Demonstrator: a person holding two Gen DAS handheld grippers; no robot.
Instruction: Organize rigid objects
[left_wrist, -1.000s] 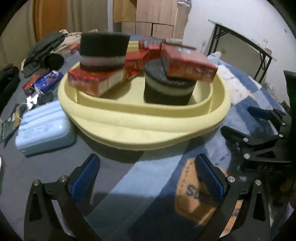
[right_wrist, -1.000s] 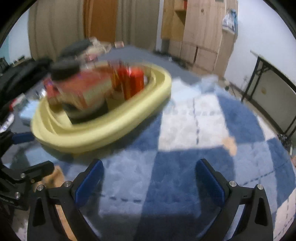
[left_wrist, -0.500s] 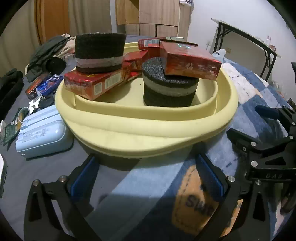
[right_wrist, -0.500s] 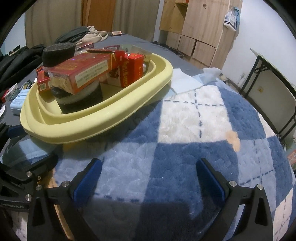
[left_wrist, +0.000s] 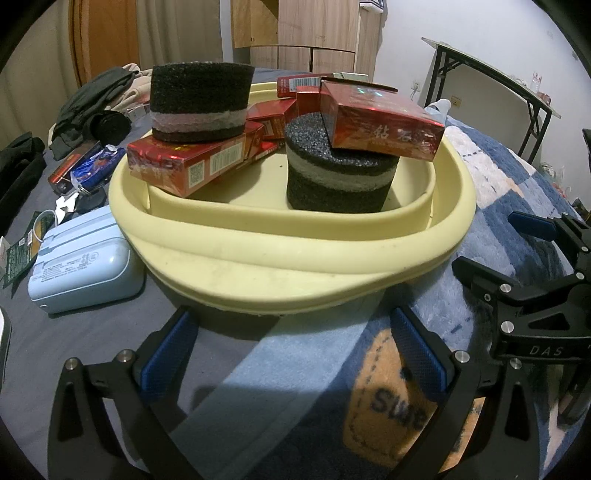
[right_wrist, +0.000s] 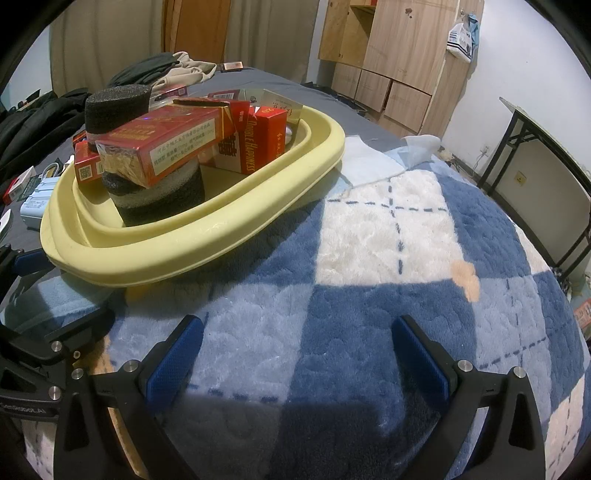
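A pale yellow basin (left_wrist: 288, 258) (right_wrist: 207, 236) rests on the bed and holds several red boxes and two black-and-grey foam cylinders. One red box (left_wrist: 380, 122) (right_wrist: 162, 147) lies on top of the nearer foam cylinder (left_wrist: 340, 181) (right_wrist: 159, 199). The other foam cylinder (left_wrist: 199, 99) (right_wrist: 114, 107) sits on a second red box (left_wrist: 192, 162). My left gripper (left_wrist: 291, 358) stands open just in front of the basin, nothing between its fingers. My right gripper (right_wrist: 295, 354) is open over the blanket, right of the basin, and also shows at the right edge of the left wrist view (left_wrist: 517, 240).
A light blue case (left_wrist: 81, 266) lies left of the basin, with small packets (left_wrist: 85, 170) and dark clothes (left_wrist: 96, 107) behind it. A blue and white plaid blanket (right_wrist: 406, 236) covers the right side. A black-legged table (right_wrist: 535, 147) and wooden cabinets (right_wrist: 388, 55) stand beyond the bed.
Both views have steadied after a blurred swing. The left gripper has moved closer to the basin. The right gripper has settled, both staying open.
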